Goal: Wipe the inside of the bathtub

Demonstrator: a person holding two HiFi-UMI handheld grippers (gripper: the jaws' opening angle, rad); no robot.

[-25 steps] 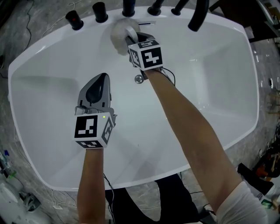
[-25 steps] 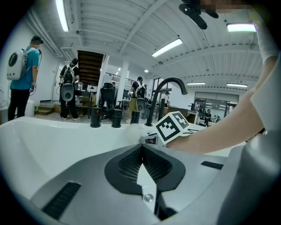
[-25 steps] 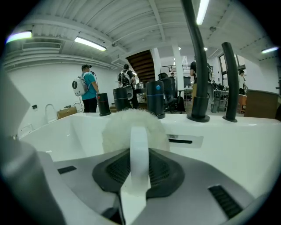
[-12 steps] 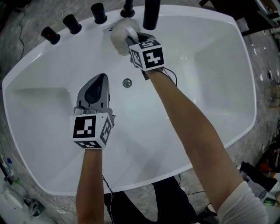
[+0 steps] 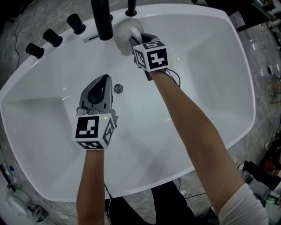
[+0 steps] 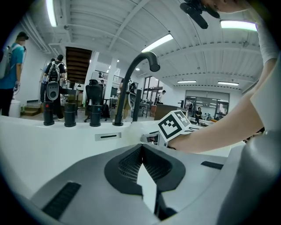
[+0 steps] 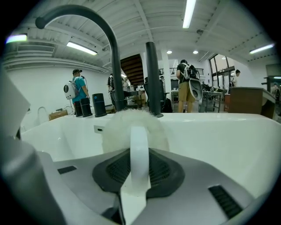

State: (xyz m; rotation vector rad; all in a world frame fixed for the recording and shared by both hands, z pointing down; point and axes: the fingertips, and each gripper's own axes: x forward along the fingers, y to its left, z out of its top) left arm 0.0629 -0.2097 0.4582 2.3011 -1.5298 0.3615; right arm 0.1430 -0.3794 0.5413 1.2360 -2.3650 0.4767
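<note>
right gripper [image 7: 139, 169] [image 5: 134, 39]: its jaws were clamped on the white strap [image 7: 139, 147] of the wiping pad, and the strap stood upright between the dark grip faces.
wiping pad [image 7: 115, 127] [image 5: 121, 37]: a round, fluffy white pad was held just past the jaw tips. It lay against the far inner wall of the bathtub, directly below the faucet base and just right of the overflow slot.
left gripper [image 6: 141, 158] [image 5: 102, 80]: its jaws were closed tip to tip with nothing between them. It sat low inside the tub, apart from the right gripper and pointing at the same far wall. Whether it touched the floor could not be told.
bathtub [image 5: 210, 88] [image 7: 228, 136] [image 6: 44, 145]: the tub was white, glossy and oval. Both forearms reached into it from the near rim, the right forearm [image 5: 193, 132] stretching much farther across than the left forearm [image 5: 90, 184].
drain [image 5: 117, 88]: a small round metal fitting sat in the tub floor, just right of the left gripper's tip and between the two grippers.
overflow slot [image 5: 91, 38] [image 6: 108, 136] [image 7: 100, 129]: a narrow dark slit sat high on the far wall.
faucet [image 5: 102, 19] [image 7: 115, 57] [image 6: 129, 77]: it was black and tall with an arched spout, and it rose from the far rim above the pad.
post [image 5: 131, 9] [image 7: 152, 79]: a straight black post stood on the rim just right of the faucet.
knobs [image 5: 52, 37] [image 6: 70, 114] [image 7: 99, 104]: three black round knobs stood in a row along the rim, left of the faucet.
people [image 7: 186, 90] [image 6: 52, 88]: several people, some wearing backpacks, stood in the lit room beyond the tub.
</note>
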